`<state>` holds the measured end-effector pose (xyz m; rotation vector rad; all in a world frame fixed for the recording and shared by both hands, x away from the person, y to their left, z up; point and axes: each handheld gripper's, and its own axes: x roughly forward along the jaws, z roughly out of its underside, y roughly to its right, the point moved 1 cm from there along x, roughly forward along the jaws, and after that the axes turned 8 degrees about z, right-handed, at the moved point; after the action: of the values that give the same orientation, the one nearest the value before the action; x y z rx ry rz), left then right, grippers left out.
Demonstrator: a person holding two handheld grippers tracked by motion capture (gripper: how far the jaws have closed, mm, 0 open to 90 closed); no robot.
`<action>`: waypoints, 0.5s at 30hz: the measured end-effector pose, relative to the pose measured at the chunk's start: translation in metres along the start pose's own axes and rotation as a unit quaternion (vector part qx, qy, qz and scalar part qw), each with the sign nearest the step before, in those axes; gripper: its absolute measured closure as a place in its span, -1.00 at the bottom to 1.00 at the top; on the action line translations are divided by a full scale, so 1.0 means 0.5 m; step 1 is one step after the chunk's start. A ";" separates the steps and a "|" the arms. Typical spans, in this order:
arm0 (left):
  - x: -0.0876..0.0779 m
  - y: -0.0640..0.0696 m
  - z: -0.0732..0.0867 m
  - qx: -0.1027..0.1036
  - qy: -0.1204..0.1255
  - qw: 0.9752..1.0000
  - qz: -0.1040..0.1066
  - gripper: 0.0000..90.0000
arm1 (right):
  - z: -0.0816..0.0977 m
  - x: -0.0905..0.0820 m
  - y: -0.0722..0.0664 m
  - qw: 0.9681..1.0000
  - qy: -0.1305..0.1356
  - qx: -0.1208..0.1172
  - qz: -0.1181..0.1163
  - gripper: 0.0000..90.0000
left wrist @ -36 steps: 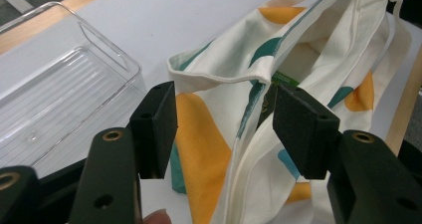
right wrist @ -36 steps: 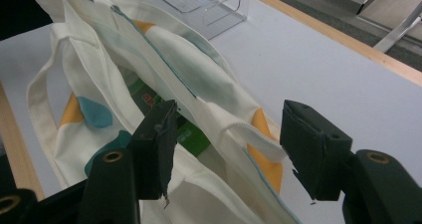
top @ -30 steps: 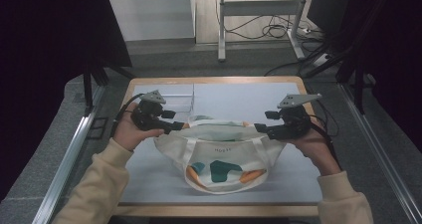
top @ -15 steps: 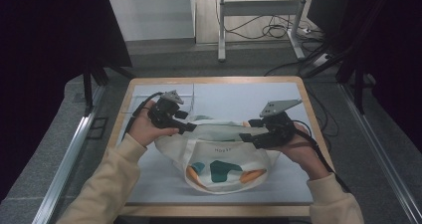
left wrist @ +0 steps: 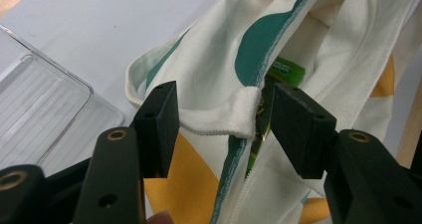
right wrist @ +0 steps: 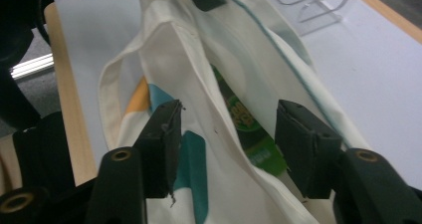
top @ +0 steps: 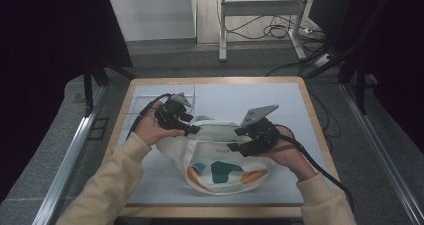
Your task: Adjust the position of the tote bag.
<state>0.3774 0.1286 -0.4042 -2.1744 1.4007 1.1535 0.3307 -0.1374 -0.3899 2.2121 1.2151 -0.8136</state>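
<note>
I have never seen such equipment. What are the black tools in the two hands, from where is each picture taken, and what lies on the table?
A person sits at a table with a pale blue surface and holds a hand-operated black two-jaw gripper in each hand; there is no robot arm. The high view looks down from above: the left gripper is at its left, the right gripper at its right. Each of the other two pictures comes from a camera riding on one gripper, looking along its black jaws.

On the table lies a cream cloth bag with teal and orange shapes. Beside it stands a clear plastic tray.

Both grippers' jaws have just been closing. In the left gripper view the bag's white zipper tab lies between the jaws, not yet pinched. The right jaws straddle the bag's open edge, where a green packet shows inside.
</note>
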 end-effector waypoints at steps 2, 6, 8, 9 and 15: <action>-0.002 0.001 -0.001 0.007 -0.004 1.000 -0.002 0.00 | -0.002 0.007 -0.004 1.000 -0.002 -0.001 -0.004 -0.01; -0.012 0.001 0.003 0.008 0.001 1.000 -0.005 -0.09 | -0.004 0.036 -0.015 1.000 -0.020 -0.012 -0.009 0.02; -0.014 -0.003 0.006 0.011 -0.007 1.000 -0.004 -0.11 | -0.003 0.043 -0.016 1.000 -0.023 -0.013 -0.011 0.02; -0.012 -0.005 0.007 0.011 -0.011 1.000 -0.004 -0.11 | -0.003 0.043 -0.016 1.000 -0.023 -0.013 -0.011 0.03; 0.007 -0.005 0.009 0.015 -0.035 0.999 -0.006 0.20 | -0.002 0.061 -0.023 0.999 -0.032 -0.027 -0.023 0.20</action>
<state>0.3784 0.1306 -0.4102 -2.0975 1.3641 1.1846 0.3340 -0.1136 -0.4120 2.1063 1.2469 -0.8515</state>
